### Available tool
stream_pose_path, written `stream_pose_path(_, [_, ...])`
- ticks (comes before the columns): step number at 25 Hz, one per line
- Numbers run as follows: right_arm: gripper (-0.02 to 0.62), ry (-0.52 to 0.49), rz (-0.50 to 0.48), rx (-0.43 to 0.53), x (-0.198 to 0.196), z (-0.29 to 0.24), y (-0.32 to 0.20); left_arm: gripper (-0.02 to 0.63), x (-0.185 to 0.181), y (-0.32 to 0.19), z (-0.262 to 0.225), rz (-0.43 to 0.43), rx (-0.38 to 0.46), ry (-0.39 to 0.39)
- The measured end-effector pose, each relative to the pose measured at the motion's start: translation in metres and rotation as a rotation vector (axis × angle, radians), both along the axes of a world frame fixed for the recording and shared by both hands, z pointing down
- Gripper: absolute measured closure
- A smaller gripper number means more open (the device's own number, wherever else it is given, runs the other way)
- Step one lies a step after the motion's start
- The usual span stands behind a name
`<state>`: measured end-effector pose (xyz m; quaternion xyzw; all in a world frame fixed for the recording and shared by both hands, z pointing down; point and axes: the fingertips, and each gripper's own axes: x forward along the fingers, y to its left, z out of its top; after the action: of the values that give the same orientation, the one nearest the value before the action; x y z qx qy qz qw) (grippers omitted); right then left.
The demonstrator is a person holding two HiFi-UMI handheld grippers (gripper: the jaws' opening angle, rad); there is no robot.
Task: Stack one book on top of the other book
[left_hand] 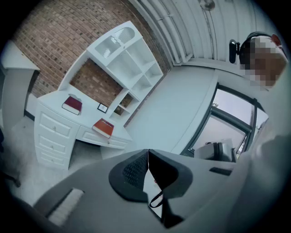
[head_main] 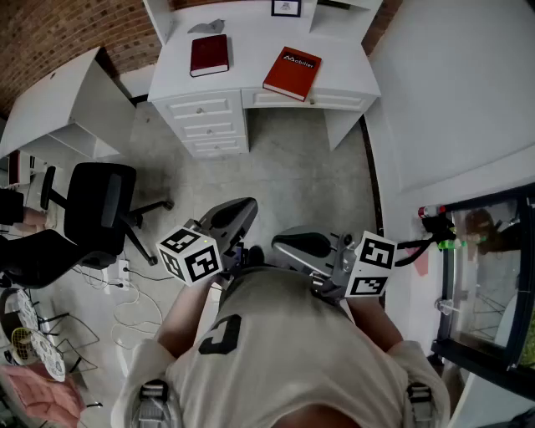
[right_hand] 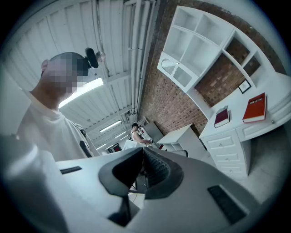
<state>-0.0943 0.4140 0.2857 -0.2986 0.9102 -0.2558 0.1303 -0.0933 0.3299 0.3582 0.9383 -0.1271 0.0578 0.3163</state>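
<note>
Two books lie apart on the white desk [head_main: 251,75] far ahead: a dark red book [head_main: 209,55] on the left and a brighter red book [head_main: 292,73] on the right. Both grippers are held close to my body, well short of the desk. My left gripper [head_main: 249,206] is shut with nothing in it, and so is my right gripper [head_main: 278,242]. The left gripper view shows its jaws [left_hand: 148,152] together, with the dark red book [left_hand: 72,104] and the red book [left_hand: 104,128] far off. In the right gripper view the jaws [right_hand: 142,152] meet too, both books [right_hand: 222,116] [right_hand: 254,108] distant.
A black office chair [head_main: 96,217] stands on the floor at the left, beside a white side table [head_main: 50,100]. A small picture frame [head_main: 286,8] sits at the desk's back. A glass-fronted cabinet [head_main: 493,276] is at the right. White shelves [left_hand: 127,59] rise above the desk.
</note>
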Motion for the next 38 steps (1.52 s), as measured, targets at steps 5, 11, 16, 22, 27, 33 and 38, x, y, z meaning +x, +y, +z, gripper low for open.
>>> stream_pose_path(5, [0.588,0.012,0.010,0.025,0.027,-0.006,0.032,0.601,0.032,0.039,-0.006,0.014,0.011,0.002])
stream_pose_path(11, [0.588,-0.042,0.026,0.011,0.063,-0.004,0.055,0.601,0.061,0.070,-0.006,0.012,0.042,-0.033])
stream_pose_path(16, [0.588,-0.063,0.027,0.001,0.089,-0.001,0.069,0.601,0.083,0.088,-0.006,0.003,0.048,-0.051])
stream_pose_path(22, [0.586,-0.075,0.023,-0.025,0.114,0.004,0.082,0.601,0.101,0.101,-0.007,-0.026,0.055,-0.061])
stream_pose_path(27, [0.587,-0.082,-0.001,-0.002,0.132,-0.003,0.086,0.601,0.102,0.090,-0.023,-0.090,0.117,-0.075])
stream_pose_path(33, [0.586,-0.124,-0.041,-0.030,0.133,0.007,0.097,0.601,0.049,0.067,-0.031,-0.276,0.172,-0.131])
stream_pose_path(38, [0.588,-0.122,-0.096,-0.072,0.107,0.014,0.083,0.601,0.015,0.056,-0.020,-0.334,0.124,-0.124])
